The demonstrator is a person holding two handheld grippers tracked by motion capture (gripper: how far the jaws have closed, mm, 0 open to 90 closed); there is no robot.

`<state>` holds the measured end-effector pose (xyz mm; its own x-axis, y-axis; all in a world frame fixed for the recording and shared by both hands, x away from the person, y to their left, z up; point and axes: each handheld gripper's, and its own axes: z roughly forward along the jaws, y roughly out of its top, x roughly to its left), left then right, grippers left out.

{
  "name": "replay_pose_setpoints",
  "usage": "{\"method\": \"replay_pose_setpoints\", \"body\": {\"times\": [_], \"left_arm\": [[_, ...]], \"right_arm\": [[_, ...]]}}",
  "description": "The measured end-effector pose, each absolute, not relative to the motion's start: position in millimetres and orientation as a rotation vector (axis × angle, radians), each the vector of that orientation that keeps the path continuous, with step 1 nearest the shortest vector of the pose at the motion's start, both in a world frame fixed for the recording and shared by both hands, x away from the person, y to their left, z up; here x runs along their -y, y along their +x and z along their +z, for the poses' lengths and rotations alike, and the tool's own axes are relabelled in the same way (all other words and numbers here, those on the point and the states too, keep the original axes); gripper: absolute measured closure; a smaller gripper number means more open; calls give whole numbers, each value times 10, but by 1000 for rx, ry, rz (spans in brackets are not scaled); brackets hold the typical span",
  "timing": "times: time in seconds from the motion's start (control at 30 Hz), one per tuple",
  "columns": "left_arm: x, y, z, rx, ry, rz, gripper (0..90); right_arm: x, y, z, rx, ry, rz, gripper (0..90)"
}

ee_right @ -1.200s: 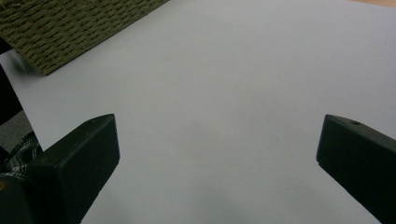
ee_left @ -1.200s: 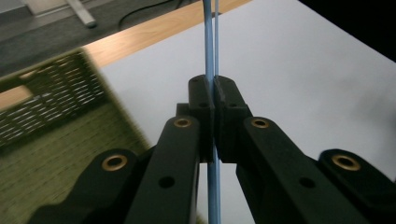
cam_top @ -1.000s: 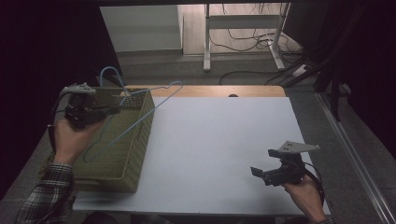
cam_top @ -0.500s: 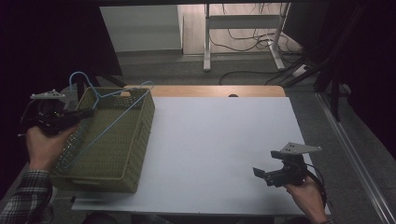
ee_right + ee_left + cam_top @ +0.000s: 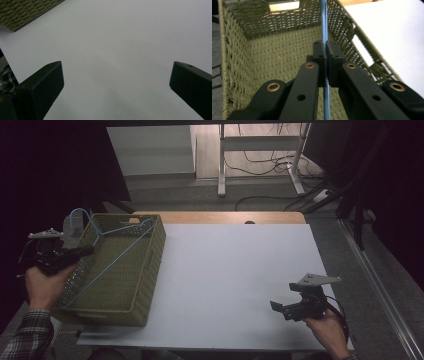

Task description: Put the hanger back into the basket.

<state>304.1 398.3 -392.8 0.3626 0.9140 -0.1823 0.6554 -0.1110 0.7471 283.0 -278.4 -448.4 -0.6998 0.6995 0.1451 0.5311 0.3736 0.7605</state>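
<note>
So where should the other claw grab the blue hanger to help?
Probably the long straight bar of the blue hanger, coming from above. It slants across the open top of the woven basket, thin enough to pinch and clear of the walls. The left claw already pinches a wire of it. The right claw stands open over the table.

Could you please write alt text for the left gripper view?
The left gripper is shut on a thin blue hanger, whose wire runs straight up between its two black jaws. Behind them is the inside of a green woven basket on a white table.
</note>
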Motion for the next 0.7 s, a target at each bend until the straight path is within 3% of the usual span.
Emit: {"method": "replay_pose_setpoints", "body": {"times": [0.7], "left_arm": [[-3986, 3349, -4359, -1442, 1848, 406, 880]], "right_arm": [[2737, 2829, -4533, -2464, 1089, 1194, 0]]}}
